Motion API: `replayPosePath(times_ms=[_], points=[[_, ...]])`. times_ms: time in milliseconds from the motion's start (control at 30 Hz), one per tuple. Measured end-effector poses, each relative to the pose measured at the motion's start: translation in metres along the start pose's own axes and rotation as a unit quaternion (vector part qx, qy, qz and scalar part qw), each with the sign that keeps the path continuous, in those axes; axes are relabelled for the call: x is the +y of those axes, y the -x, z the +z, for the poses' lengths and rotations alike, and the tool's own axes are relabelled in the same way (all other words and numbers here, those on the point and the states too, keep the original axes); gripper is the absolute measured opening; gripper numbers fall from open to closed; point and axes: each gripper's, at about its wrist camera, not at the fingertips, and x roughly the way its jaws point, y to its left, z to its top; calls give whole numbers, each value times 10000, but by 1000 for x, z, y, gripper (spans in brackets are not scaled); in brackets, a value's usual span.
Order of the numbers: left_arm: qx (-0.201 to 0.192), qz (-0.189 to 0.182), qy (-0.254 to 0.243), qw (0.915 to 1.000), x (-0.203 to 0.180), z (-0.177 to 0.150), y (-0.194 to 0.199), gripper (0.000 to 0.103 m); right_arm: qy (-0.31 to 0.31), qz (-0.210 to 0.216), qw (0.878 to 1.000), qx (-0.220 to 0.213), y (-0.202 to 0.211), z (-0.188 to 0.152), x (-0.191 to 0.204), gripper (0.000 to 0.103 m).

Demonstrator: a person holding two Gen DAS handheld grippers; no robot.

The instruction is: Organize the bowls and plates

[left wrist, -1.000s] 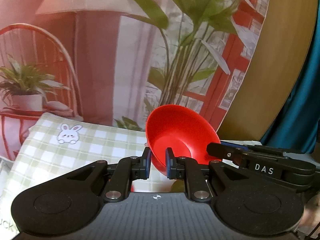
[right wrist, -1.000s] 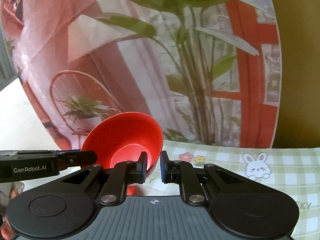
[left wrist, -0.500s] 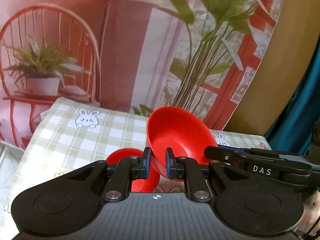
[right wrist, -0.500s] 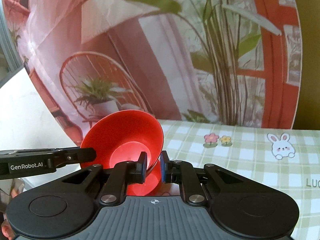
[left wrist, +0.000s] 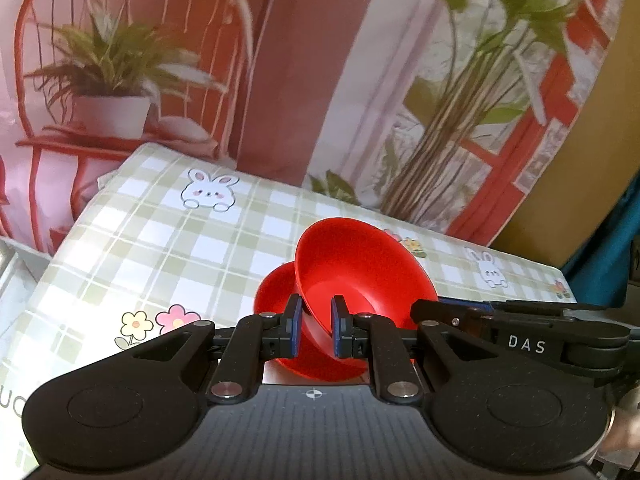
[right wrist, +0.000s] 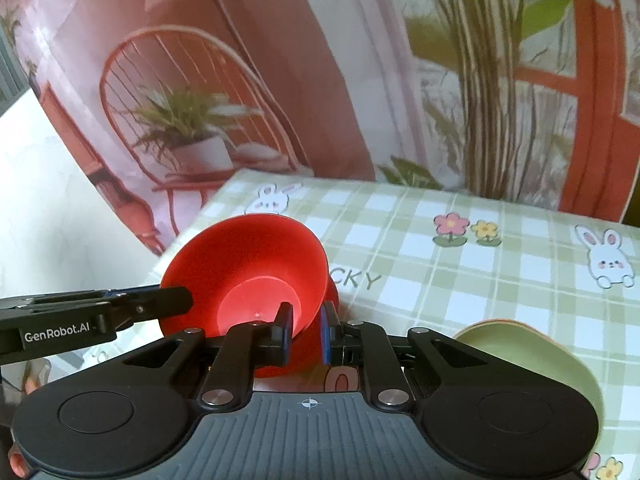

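Behind both claws, left claw (left wrist: pixel 314 330) and right claw (right wrist: pixel 305 330) clamping red bowl (left wrist: pixel 360 268), second bowl (left wrist: pixel 276 286) mostly hidden.

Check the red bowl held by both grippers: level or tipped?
Tipped. The red bowl shows its inside to both cameras, each gripper pinching its rim, above another red bowl on the tablecloth.

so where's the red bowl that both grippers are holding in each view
Left wrist: the held red bowl sits just right of centre, tilted, its rim between this gripper's fingers.
Right wrist: the same bowl sits left of centre, its rim between this gripper's fingers.
Shared landmark: the second red bowl right behind it, on the checked tablecloth.
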Motion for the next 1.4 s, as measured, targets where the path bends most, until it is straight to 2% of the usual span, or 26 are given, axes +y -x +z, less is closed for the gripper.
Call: replayPosePath(times_ms=[333,733,933,1000,1067,1400], points=[[195,134,67,9997,14,-8,-25,16,138,-119,9995,254,-30,-2,0,13],[341,284,-114,9989,11,-13,-35,16,193,-230,9989,349,-37,-6,-1,14],[396,404,-105,9983,8,-12,-38,20,281,-302,9988,268,-32,-10,4,16],[391,431,-95,9983,8,-11,-37,28,287,-296,9989,221,-28,-10,4,16],[358,443,-97,9983,8,-11,-34,32,281,-325,9989,173,-24,-11,4,16],[217,280,-133,9993,-5,-15,-3,32,313,-297,9988,-238,14,-26,4,17]])
